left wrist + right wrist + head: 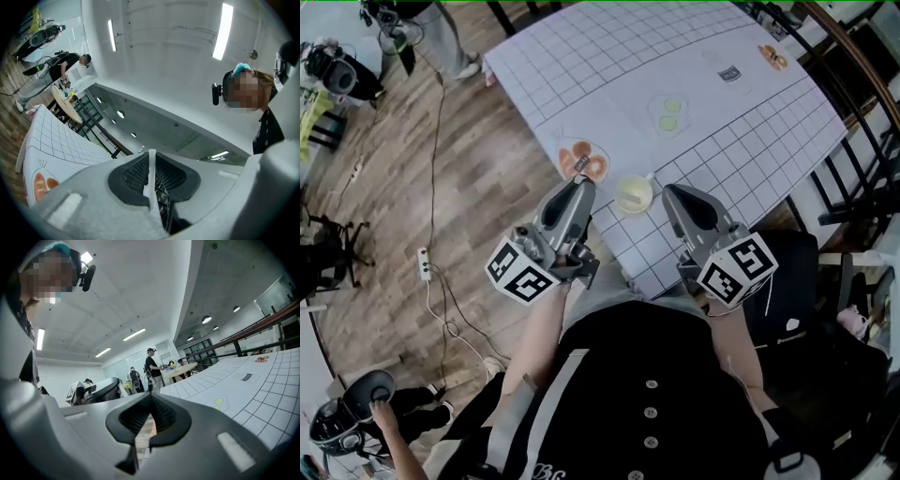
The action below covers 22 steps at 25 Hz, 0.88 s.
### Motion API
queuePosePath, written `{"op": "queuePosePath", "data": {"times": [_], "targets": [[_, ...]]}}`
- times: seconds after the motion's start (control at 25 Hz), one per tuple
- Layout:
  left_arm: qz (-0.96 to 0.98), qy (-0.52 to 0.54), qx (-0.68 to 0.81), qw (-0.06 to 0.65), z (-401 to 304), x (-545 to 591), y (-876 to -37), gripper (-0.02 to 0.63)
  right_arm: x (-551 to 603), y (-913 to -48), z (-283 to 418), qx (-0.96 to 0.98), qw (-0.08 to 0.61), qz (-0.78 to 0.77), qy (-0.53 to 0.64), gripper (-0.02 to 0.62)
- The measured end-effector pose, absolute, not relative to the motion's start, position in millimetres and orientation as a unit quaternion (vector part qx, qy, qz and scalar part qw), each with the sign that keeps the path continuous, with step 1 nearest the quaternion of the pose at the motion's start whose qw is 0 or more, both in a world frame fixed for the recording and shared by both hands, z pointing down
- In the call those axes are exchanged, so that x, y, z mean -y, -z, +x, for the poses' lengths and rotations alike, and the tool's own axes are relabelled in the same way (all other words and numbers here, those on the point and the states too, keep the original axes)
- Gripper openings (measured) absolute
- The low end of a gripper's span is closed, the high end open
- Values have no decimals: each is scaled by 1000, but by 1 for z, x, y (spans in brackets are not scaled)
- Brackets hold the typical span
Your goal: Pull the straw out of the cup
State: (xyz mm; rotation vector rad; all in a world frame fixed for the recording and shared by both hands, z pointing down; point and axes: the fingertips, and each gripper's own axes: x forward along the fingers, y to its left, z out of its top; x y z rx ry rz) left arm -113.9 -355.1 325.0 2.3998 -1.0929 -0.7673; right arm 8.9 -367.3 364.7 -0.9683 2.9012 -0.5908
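Flanking the cup (634, 194) on the table (694, 66), left gripper (581, 182) clamps the straw (151, 169), right gripper (671, 192) shut.

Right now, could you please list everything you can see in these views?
round pale-yellow cup: one, pale yellow, on the table's near edge
thin white straw: one, white, clamped in the left hand-held gripper
white grid-patterned tablecloth: one, white with dark lines, covering the table
printed food pictures: three, two orange and one green, flat on the cloth
white power strip: one, white, on the wooden floor
left hand-held gripper: one, grey, shut on the straw, left of the cup
right hand-held gripper: one, grey, shut and empty, right of the cup
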Motion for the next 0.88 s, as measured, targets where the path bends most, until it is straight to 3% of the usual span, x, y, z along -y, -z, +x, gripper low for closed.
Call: {"op": "queuePosePath", "data": {"times": [0.88], "targets": [[857, 283, 385, 193, -115, 347, -324, 38, 358, -368, 6, -943, -33, -279, 178, -2]]}}
